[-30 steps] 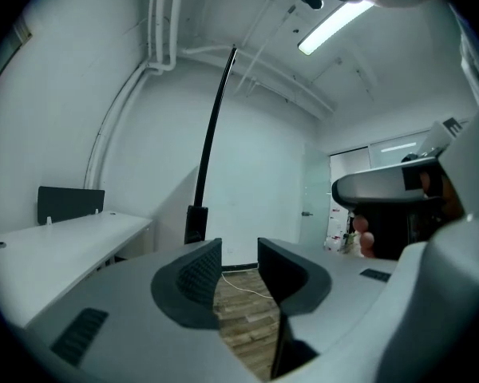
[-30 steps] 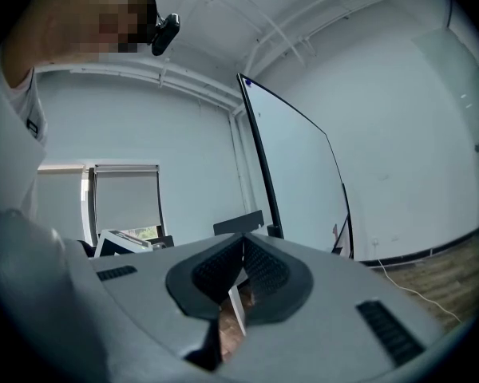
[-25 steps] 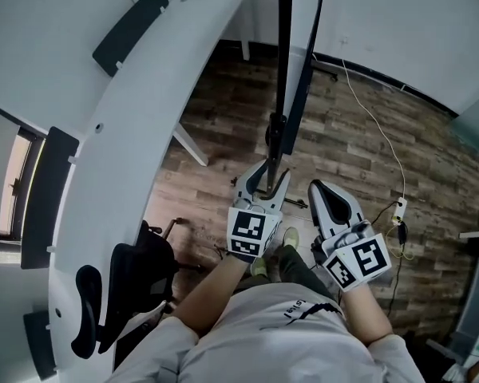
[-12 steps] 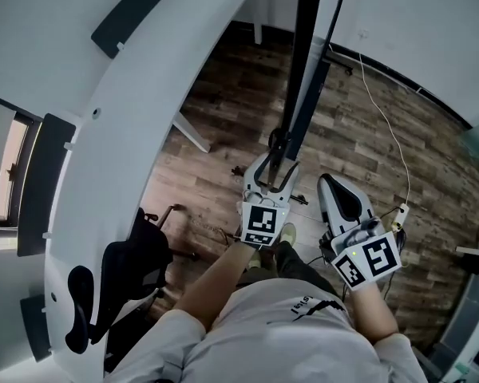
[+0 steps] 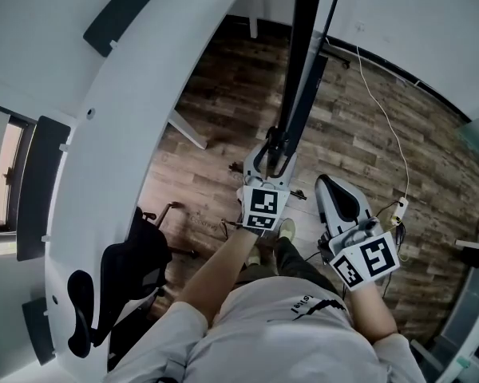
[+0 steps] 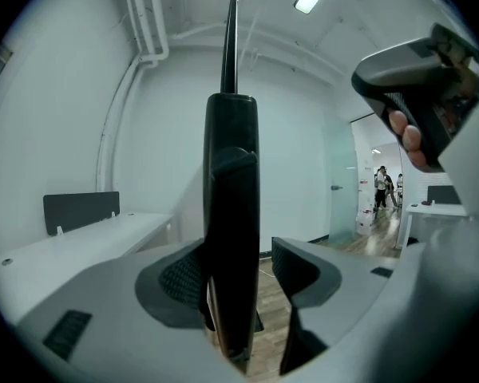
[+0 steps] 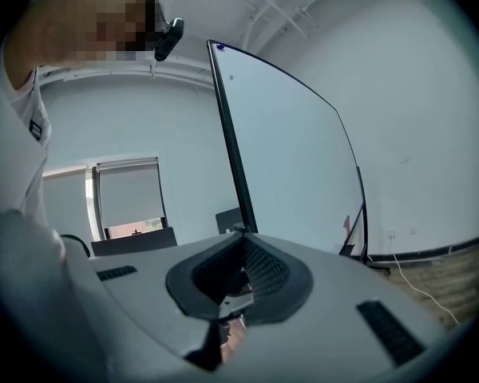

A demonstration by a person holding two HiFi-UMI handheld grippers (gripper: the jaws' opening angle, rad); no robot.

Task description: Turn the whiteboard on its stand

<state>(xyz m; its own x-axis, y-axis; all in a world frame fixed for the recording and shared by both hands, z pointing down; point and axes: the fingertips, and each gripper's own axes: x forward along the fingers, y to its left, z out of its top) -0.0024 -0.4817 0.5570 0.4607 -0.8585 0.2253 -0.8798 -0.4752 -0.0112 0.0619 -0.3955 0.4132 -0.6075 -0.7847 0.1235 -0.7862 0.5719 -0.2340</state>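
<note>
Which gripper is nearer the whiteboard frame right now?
Left. The left gripper straddles the whiteboard frame, its jaws having just been opening; the right gripper, shut, sits apart to its side.

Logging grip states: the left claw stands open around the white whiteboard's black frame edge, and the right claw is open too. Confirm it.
Wrong on the right claw: the right gripper view shows it shut, empty. The left claw, just opened, does stand open around the whiteboard's black frame edge.
</note>
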